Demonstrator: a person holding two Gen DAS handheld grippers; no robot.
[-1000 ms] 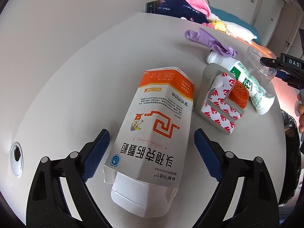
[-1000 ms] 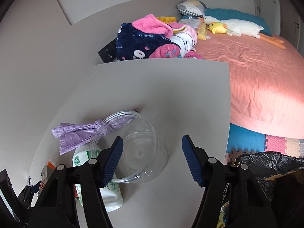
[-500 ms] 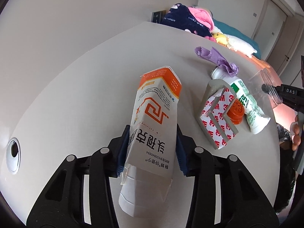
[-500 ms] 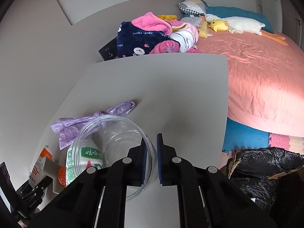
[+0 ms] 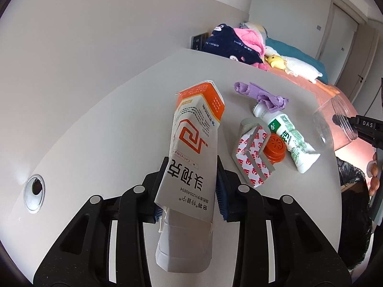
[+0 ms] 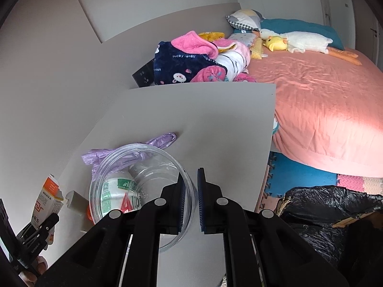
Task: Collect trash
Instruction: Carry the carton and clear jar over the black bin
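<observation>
My left gripper (image 5: 190,186) is shut on a white and orange medicine box (image 5: 194,143) and holds it tilted above the grey table (image 5: 119,124). My right gripper (image 6: 191,193) is shut on the rim of a clear plastic container (image 6: 134,181), lifted off the table; it also shows in the left wrist view (image 5: 332,124). On the table lie a purple plastic bag (image 5: 261,95), a white and green bottle (image 5: 287,136), an orange cap (image 5: 275,149) and a red-and-white 3M packet (image 5: 251,157).
A black trash bag (image 6: 330,210) stands on the floor to the right of the table. A bed with a pink cover (image 6: 323,100), plush toys and a pile of clothes (image 6: 191,62) lies beyond. A cable hole (image 5: 34,190) is in the table at the left.
My left gripper closed on the medicine box and lifted it. My right gripper closed on the clear container's rim and raised it.
</observation>
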